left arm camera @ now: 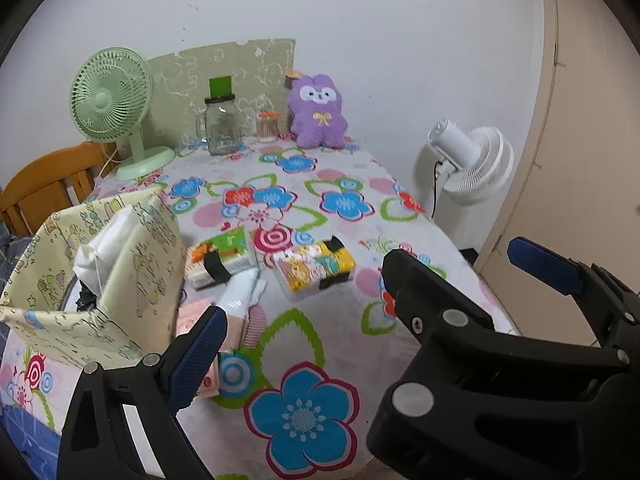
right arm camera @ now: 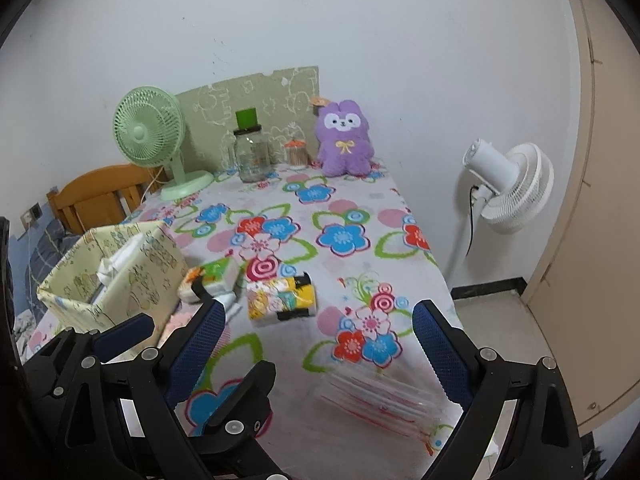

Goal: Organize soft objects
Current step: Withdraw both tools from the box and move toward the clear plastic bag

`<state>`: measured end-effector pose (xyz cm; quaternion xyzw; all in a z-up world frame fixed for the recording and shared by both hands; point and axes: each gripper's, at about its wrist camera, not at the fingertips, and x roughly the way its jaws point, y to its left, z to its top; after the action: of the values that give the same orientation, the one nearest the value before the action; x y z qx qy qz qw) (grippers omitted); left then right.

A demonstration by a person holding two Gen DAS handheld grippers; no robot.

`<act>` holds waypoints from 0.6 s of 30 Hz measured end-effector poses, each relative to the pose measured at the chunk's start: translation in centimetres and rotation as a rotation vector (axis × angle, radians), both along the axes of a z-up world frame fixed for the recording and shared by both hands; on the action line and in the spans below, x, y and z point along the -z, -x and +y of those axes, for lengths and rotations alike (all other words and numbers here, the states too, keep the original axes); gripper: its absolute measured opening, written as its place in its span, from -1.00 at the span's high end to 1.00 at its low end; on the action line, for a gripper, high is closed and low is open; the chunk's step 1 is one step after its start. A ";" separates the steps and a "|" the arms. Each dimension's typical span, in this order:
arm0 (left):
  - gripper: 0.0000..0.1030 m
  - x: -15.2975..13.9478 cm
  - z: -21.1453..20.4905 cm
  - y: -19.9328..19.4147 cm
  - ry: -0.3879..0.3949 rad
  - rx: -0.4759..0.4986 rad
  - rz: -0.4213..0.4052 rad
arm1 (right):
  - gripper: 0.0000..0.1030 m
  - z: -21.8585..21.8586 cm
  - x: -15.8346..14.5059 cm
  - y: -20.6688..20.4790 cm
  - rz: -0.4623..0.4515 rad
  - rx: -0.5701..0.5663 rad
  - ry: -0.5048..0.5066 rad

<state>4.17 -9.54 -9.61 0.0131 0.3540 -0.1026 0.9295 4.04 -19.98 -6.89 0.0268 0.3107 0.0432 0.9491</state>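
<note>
here, both grippers hang spread and empty over the flowered desk (left arm camera: 344, 340).

i see my left gripper (left arm camera: 304, 292) near the paper-covered box (left arm camera: 132, 280) holding white cloth (left arm camera: 108, 248), my right gripper (right arm camera: 316, 340) beside it. two tissue packs, one yellow (left arm camera: 314, 266), one green and orange (left arm camera: 220, 256), lie side by side just past the box. the purple plush toy (left arm camera: 318, 112) sits upright at the far wall.

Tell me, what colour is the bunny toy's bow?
Yellow, on the purple bunny toy; the right wrist view shows it best.
</note>
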 end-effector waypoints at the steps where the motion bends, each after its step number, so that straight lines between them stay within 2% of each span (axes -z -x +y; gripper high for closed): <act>1: -0.92 0.4 -0.1 -0.1 -0.001 0.001 0.009 | -0.87 -0.2 0.4 -0.1 0.006 0.001 -0.005; 18: -0.92 5.4 -1.8 -0.7 -0.032 0.016 0.109 | -0.87 -1.7 5.7 -0.8 0.114 0.002 0.010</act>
<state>4.83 -11.34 -14.96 0.0255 0.4055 -0.1051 0.9077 4.88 -21.71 -12.54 0.0246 0.3646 0.0392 0.9300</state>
